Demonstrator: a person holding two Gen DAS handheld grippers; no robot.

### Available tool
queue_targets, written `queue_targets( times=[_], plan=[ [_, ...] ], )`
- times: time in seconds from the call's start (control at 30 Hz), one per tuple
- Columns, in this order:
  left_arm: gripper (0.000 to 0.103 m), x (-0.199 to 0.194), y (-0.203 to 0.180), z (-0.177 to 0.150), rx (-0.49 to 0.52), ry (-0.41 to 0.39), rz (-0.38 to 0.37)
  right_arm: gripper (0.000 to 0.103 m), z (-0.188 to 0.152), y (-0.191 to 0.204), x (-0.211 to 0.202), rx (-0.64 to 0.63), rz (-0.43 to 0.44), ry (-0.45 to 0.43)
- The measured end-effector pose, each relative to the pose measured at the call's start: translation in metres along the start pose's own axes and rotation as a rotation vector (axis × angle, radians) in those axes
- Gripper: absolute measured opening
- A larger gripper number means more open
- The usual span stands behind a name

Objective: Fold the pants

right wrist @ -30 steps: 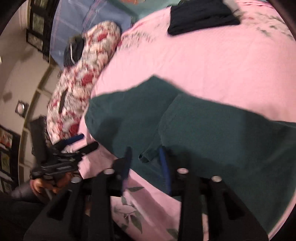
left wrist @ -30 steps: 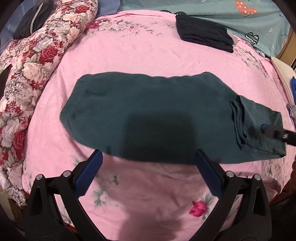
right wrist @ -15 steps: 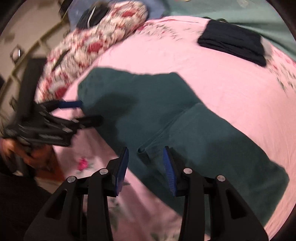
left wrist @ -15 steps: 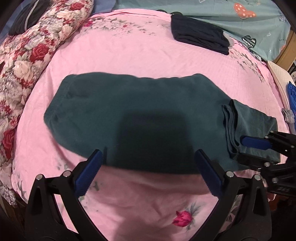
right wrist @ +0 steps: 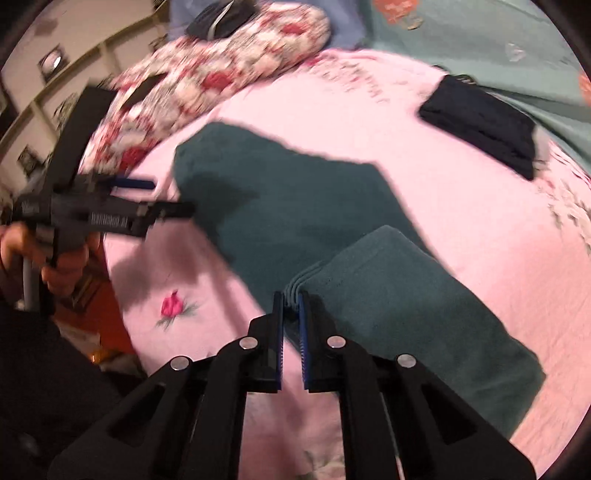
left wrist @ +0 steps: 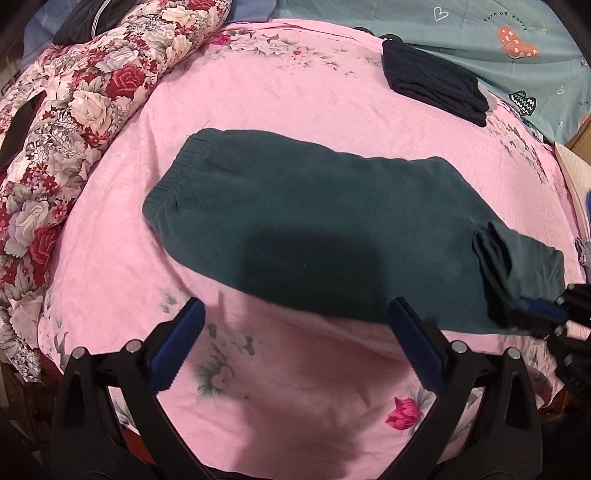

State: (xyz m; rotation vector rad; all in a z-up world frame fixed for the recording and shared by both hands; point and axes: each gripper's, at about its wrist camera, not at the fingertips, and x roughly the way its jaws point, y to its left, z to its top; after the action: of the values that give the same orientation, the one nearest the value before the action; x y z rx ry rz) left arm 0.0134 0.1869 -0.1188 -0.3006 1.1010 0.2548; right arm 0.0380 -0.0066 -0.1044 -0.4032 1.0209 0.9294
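Counting from the left: one floral quilt (left wrist: 85, 99) is bunched along the bed's edge, with one dark bag-like bundle (left wrist: 88, 18) on its far end (too dim to identify). One pair of teal pants (left wrist: 314, 229) lies flat on the pink bedspread (left wrist: 280, 103), waistband toward the quilt and the leg end doubled back over itself at the right. Farther back sits one folded stack of dark clothing (left wrist: 434, 83), touching the border of a teal blanket (left wrist: 498, 40).

Two grippers are in play. The left gripper (left wrist: 295, 347) hovers just above the bedspread at the near edge of the pants, its two blue-padded fingers (left wrist: 177, 347) spread wide with nothing between them; in the right wrist view it points at the waistband end, gripped by a hand (right wrist: 62, 258) low at the bed's side. The right gripper (right wrist: 291, 325) reaches in level over the near right side, fingers drawn narrow and pinching the stacked hem layers of the folded-back leg (right wrist: 399, 295).
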Motion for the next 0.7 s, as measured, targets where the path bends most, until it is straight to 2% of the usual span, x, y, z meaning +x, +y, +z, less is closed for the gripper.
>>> queue_targets(
  times=[0.07, 0.13, 0.17, 0.2, 0.27, 0.4, 0.47, 0.53, 0.6, 0.67, 0.7],
  plan=[
    [0.101, 0.000, 0.001, -0.002, 0.004, 0.003, 0.009, 0.009, -0.005, 0.003, 0.023, -0.012, -0.015, 0.053],
    [0.101, -0.001, 0.006, -0.002, 0.004, -0.001, 0.024, 0.017, -0.005, 0.004, 0.031, -0.023, -0.016, 0.063],
    [0.101, -0.004, 0.009, -0.002, 0.001, -0.008, 0.031, 0.029, -0.004, 0.005, 0.028, -0.019, -0.009, 0.068],
    [0.101, -0.007, 0.015, -0.001, -0.002, -0.020, 0.038, 0.037, -0.001, 0.006, 0.024, -0.010, -0.001, 0.077],
    [0.101, -0.013, 0.034, 0.005, -0.023, -0.055, 0.070, 0.043, 0.000, 0.007, 0.011, 0.005, 0.011, 0.038],
    [0.101, -0.013, 0.088, 0.020, -0.169, -0.082, 0.088, 0.045, 0.004, 0.000, -0.006, 0.094, 0.022, -0.027],
    [0.101, -0.005, 0.111, 0.030, -0.224, -0.083, 0.055, 0.045, 0.006, -0.009, -0.004, 0.151, 0.000, -0.025],
    [0.098, 0.003, 0.120, 0.037, -0.216, -0.083, 0.029, 0.045, 0.006, -0.017, 0.001, 0.206, -0.021, -0.008],
    [0.091, 0.010, 0.122, 0.044, -0.176, -0.084, 0.013, 0.045, 0.005, -0.026, 0.005, 0.264, -0.029, 0.007],
    [0.082, 0.016, 0.121, 0.055, -0.101, -0.093, -0.018, 0.045, 0.003, -0.030, 0.007, 0.298, -0.046, 0.023],
    [0.082, 0.020, 0.119, 0.059, -0.071, -0.094, -0.030, 0.045, 0.002, -0.032, 0.008, 0.320, -0.051, 0.031]
  ],
)
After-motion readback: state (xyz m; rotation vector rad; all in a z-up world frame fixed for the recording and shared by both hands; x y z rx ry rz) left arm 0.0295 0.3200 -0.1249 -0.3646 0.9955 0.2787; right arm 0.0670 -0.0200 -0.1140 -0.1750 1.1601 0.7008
